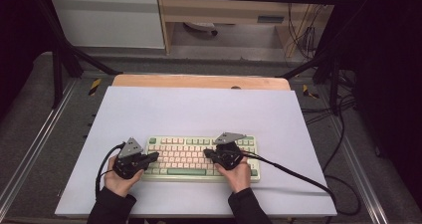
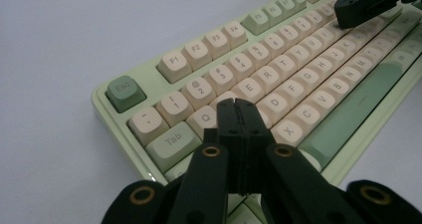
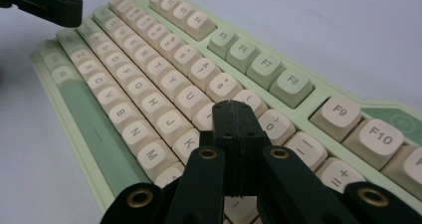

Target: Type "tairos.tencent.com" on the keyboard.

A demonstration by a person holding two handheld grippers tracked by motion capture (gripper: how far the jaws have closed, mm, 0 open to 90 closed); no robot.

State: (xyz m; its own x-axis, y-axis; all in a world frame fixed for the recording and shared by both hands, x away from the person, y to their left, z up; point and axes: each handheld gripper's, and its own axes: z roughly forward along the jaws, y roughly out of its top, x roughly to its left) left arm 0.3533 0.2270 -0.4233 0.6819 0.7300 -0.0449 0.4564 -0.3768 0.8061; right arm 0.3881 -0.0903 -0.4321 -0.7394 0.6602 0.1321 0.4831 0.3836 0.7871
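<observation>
Lying near the front edge of a pale table (image 1: 199, 109), a green keyboard (image 1: 201, 158) with cream and green keys is seen between two hands. At the left of the high view, the left gripper (image 1: 155, 156) is held by the left hand (image 1: 119, 179) over the keyboard's left end, a black cable trailing from it toward the person. In the left gripper view, its jaws are seen pressed together with nothing between them, and the joined tip (image 2: 236, 104) is placed over the cream keys just right of the Tab key (image 2: 173, 142), below Q and W; whether a key is actually touched cannot be told. Further right, the right gripper (image 1: 208, 154) is held by the right hand (image 1: 238, 174) over the right half of the keyboard, its cable (image 1: 298, 176) led off across the table to the right. In the right gripper view, its jaws are likewise shown pressed together and empty, the tip (image 3: 234, 106) set above the letter rows near K, L and O.
</observation>
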